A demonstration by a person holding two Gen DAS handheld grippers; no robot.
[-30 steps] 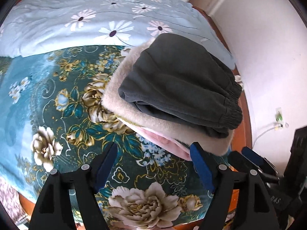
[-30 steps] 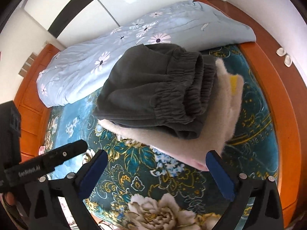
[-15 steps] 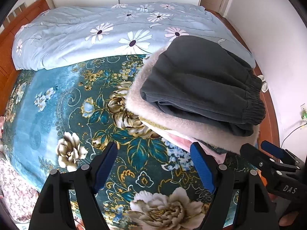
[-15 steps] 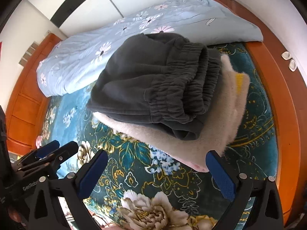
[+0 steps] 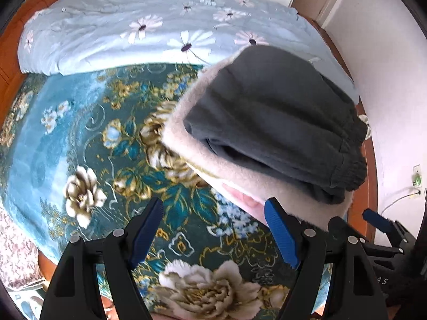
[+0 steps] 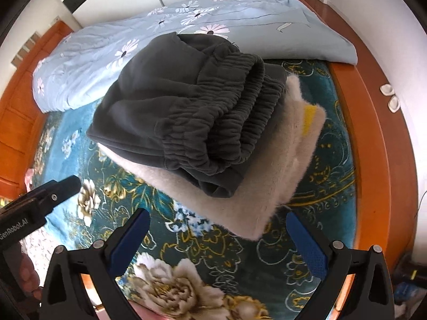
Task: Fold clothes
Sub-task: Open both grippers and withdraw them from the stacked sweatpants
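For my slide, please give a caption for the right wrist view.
Open right hand-held gripper above folded dark grey trousers stacked on a cream fleece.

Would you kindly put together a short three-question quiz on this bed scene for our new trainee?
1. True or false: the dark grey trousers lie on top of the cream fleece garment.
2. Which covering lies nearest the wardrobe? A) the light blue daisy quilt B) the teal floral blanket C) a red towel
3. Fill in: the left tongs and the right tongs both stand ____, with nothing between their blue pads.

Key: 1 true; 2 A; 3 open.
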